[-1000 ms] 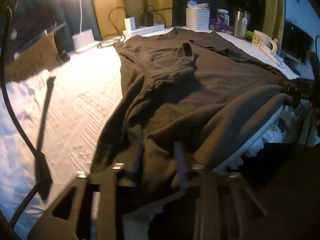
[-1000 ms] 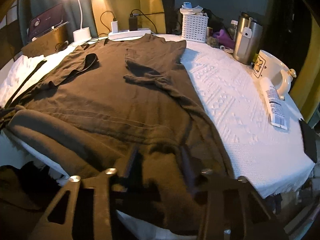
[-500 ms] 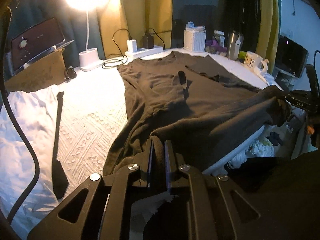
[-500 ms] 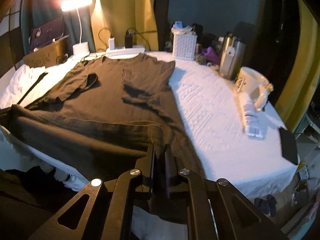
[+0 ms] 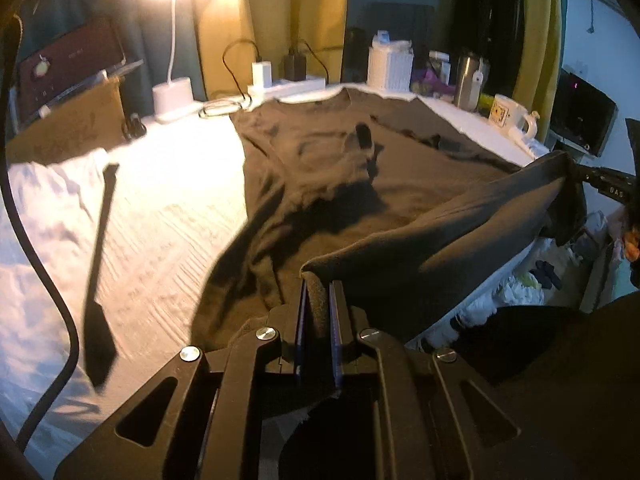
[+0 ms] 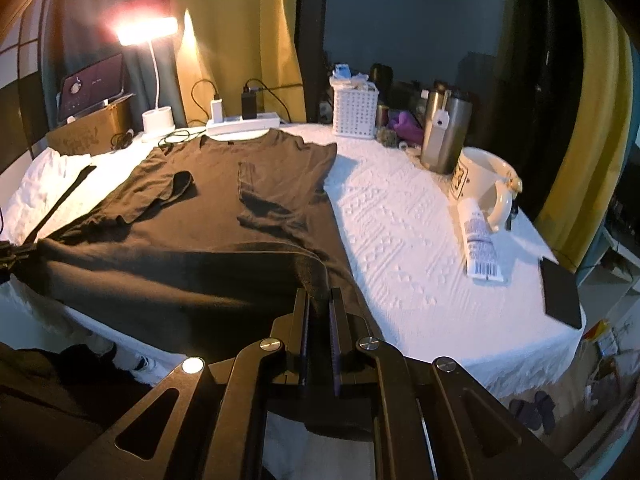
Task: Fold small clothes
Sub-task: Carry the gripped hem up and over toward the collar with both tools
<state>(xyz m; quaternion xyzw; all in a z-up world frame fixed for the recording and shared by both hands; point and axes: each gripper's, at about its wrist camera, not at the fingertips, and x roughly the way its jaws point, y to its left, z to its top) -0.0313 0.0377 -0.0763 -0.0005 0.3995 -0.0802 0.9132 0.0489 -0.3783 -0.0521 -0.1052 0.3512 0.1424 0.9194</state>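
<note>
Lamplight from the far left falls across a counter (image 6: 400, 240) under a white textured cover, with a brown shirt (image 6: 224, 208) spread on it, collar far and hem near. Along the far edge sit a lamp (image 6: 154, 80), a power strip (image 6: 244, 124), a white basket (image 6: 354, 112) and a steel flask (image 6: 444, 132); a mug (image 6: 486, 176), a tube (image 6: 480, 240) and a dark phone (image 6: 560, 298) lie to the right of the shirt.

Your left tongs (image 5: 318, 300) are clamped on the near-left hem corner, and your right tongs (image 6: 318, 304) are clamped on the near-right corner; on the left the jaws have just been closing with the cloth between them. The hem hangs between the two as a raised band, clear of the counter, while the body and sleeves lie flat.

Watch the grip: each pair pinches only a thin fold, so a pull outward could slip a corner free, and the fold would land crooked. If you carry one side ahead of the other, the hem will skew. Both sleeves are already turned inward and rumpled, so dragging the hem low over them could bunch them underneath. A wide sweep to the right risks the tube and mug.

Both tongs point steeply down and forward toward the collar, set level with each other at the near edge.
</note>
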